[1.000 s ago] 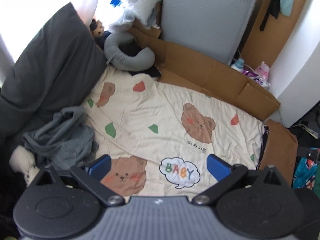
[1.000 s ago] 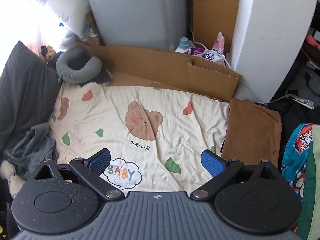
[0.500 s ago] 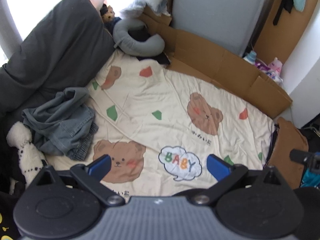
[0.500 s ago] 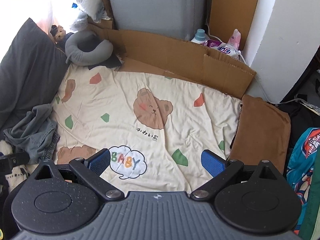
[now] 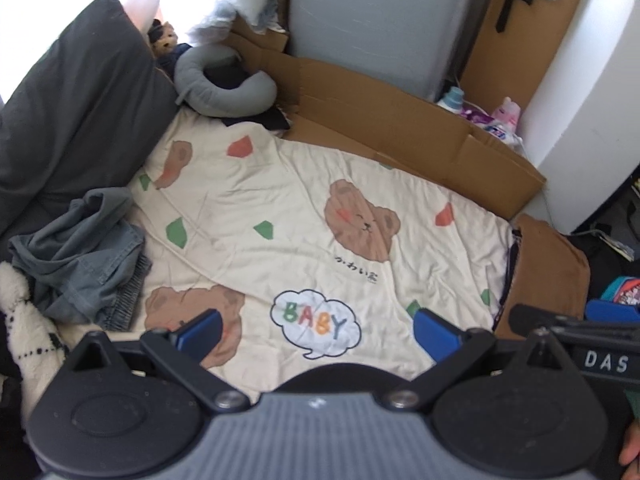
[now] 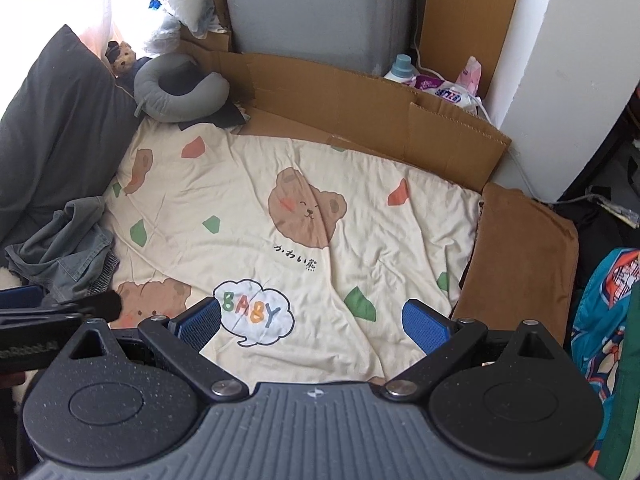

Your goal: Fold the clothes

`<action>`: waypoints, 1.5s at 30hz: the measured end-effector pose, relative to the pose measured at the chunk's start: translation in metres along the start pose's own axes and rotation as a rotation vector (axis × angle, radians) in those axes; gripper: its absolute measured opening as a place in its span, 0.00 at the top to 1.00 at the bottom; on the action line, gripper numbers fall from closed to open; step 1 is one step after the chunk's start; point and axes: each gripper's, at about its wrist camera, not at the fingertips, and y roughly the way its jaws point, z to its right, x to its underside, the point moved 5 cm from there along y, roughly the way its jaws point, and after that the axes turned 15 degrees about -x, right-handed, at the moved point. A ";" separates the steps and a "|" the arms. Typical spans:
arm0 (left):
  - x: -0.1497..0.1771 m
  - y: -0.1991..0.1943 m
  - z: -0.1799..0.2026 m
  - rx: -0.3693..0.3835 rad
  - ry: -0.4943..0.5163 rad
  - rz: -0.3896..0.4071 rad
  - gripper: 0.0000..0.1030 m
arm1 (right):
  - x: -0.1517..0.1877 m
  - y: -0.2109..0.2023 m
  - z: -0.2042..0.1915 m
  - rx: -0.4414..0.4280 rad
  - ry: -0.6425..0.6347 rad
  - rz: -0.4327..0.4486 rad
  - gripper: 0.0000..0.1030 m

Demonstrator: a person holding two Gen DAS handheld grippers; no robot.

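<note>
The cream bear-print blanket [image 5: 304, 216] covers the bed, hemmed by flattened cardboard [image 5: 400, 128] and a dark grey pillow [image 5: 76, 104]. Through my left wrist camera the view has pulled back over the last second: the crumpled grey-blue garment [image 5: 84, 252] now lies in full sight at the blanket's left edge, and my left gripper [image 5: 316, 330] hangs wide apart, empty. Through my right wrist camera, my right gripper [image 6: 312, 320] also gapes with nothing held, the garment [image 6: 64, 244] well to its left. Folding hasn't begun; I judge reaching for it comes next.
</note>
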 end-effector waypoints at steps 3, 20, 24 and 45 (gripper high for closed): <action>0.002 0.003 0.005 0.000 0.010 -0.001 0.00 | 0.003 -0.001 0.004 0.016 0.008 0.001 0.03; 0.010 0.009 0.010 -0.025 0.037 0.026 0.01 | 0.007 0.002 0.000 0.021 -0.027 0.009 0.03; 0.010 0.013 0.012 -0.002 0.043 0.010 0.01 | 0.006 0.002 0.002 0.018 -0.018 0.014 0.03; 0.010 0.017 0.009 0.017 0.028 -0.001 0.01 | 0.006 0.000 0.004 0.050 -0.016 0.023 0.03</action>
